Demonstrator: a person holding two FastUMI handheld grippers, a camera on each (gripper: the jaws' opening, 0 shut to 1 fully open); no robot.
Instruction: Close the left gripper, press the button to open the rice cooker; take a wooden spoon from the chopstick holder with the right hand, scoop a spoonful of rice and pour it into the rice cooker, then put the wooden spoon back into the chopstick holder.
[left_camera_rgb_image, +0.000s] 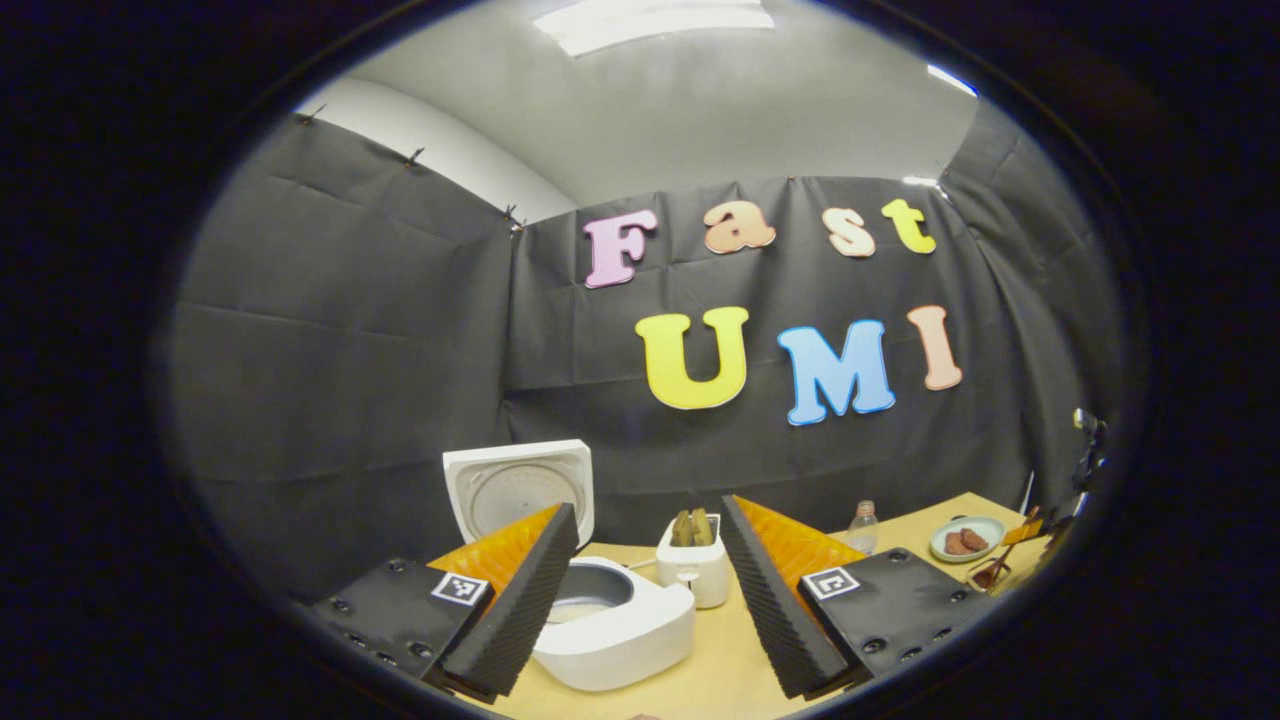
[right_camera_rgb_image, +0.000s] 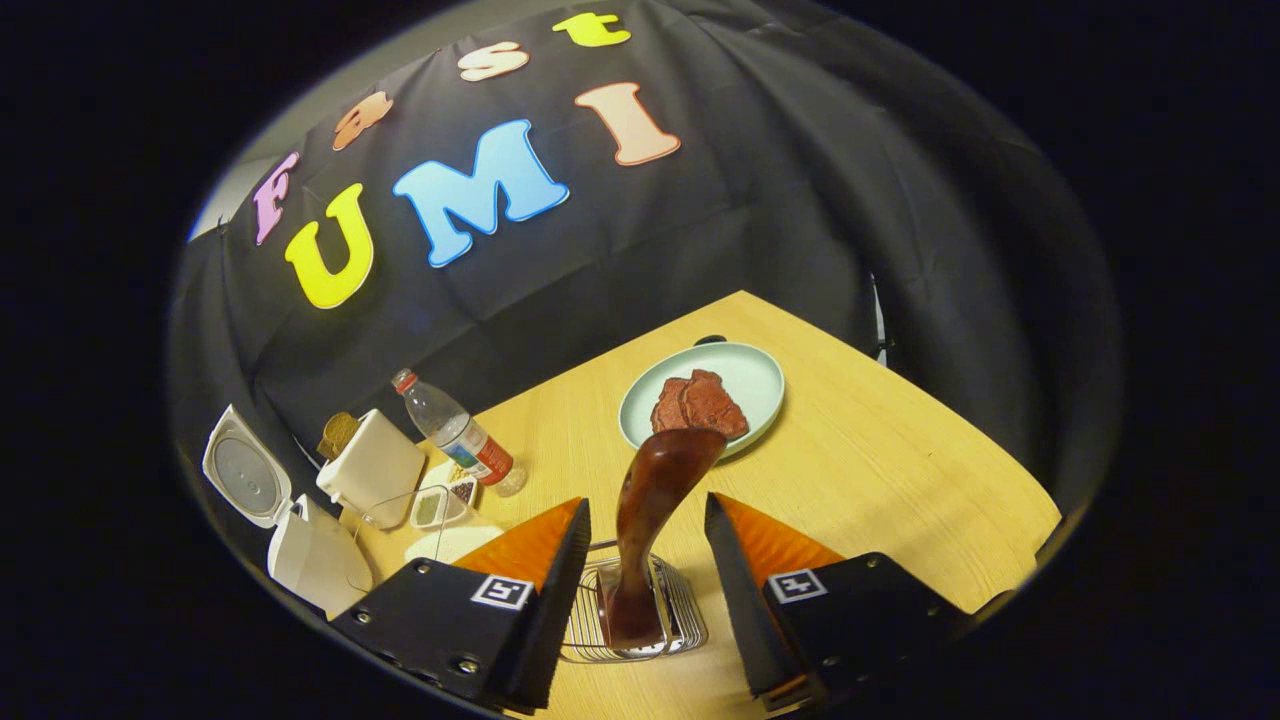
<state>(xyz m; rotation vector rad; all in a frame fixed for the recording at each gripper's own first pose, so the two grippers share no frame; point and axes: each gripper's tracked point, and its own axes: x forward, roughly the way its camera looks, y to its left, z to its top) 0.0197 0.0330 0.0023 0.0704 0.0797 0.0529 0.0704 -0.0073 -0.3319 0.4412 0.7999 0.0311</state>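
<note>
The white rice cooker (left_camera_rgb_image: 615, 620) stands with its lid (left_camera_rgb_image: 518, 490) raised, and its pot shows between my left gripper's fingers. My left gripper (left_camera_rgb_image: 649, 505) is open and holds nothing. A dark wooden spoon (right_camera_rgb_image: 660, 500) stands upright in the wire chopstick holder (right_camera_rgb_image: 680, 625), its upper end leaning toward the plate. My right gripper (right_camera_rgb_image: 646, 505) is open, with one finger on each side of the spoon and a gap to both. In the right gripper view the cooker (right_camera_rgb_image: 305, 555) sits at the far left with its lid (right_camera_rgb_image: 245, 475) up.
A white toaster (left_camera_rgb_image: 693, 570) holding bread stands right of the cooker. A plastic bottle (right_camera_rgb_image: 455, 435) lies beside small dishes of grain (right_camera_rgb_image: 440, 505). A pale green plate (right_camera_rgb_image: 760, 385) with reddish-brown pieces sits beyond the holder. The wooden table (right_camera_rgb_image: 900, 480) ends at the right.
</note>
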